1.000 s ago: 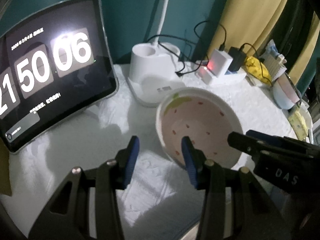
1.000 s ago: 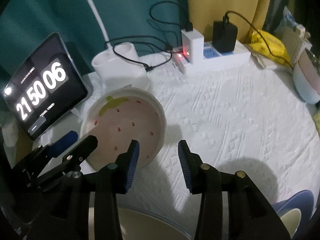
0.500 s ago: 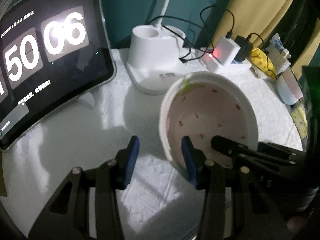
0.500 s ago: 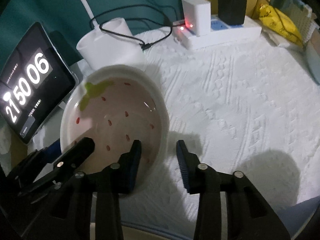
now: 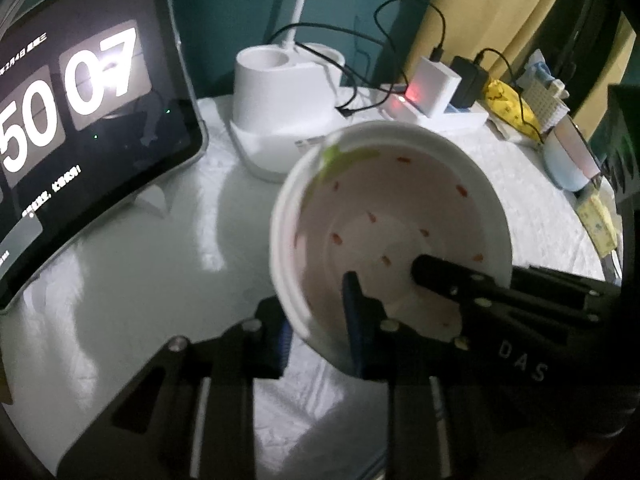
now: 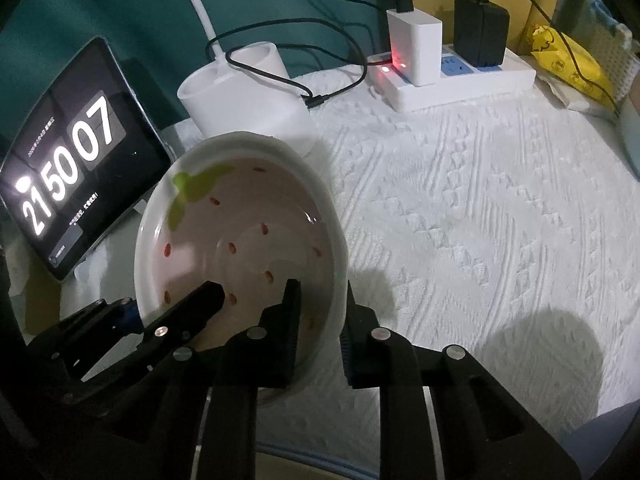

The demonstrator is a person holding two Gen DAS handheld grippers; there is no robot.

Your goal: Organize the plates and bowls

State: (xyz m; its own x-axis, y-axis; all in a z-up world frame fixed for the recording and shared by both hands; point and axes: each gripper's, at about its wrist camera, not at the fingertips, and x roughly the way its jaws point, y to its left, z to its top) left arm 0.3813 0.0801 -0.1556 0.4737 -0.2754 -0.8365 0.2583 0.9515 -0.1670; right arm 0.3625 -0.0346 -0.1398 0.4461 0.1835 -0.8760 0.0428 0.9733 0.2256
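As both tongs close, left tongs (image 5: 320, 320) and right tongs (image 6: 320, 320) seemingly pinch strawberry bowl (image 5: 400, 216) rim.

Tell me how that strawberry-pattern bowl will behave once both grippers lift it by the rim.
The strawberry bowl looks glazed, so probably slippery and breakable. The left gripper and right gripper are closing across its wall at neighbouring spots, so its far side may sag.

Bowl (image 6: 240, 240) on the table (image 6: 480, 220), centre-left; tablet (image 6: 76, 184) to its left; lamp base (image 6: 244, 100) just behind; power strip (image 6: 452, 80) (chargers plugged in) behind, to the right.
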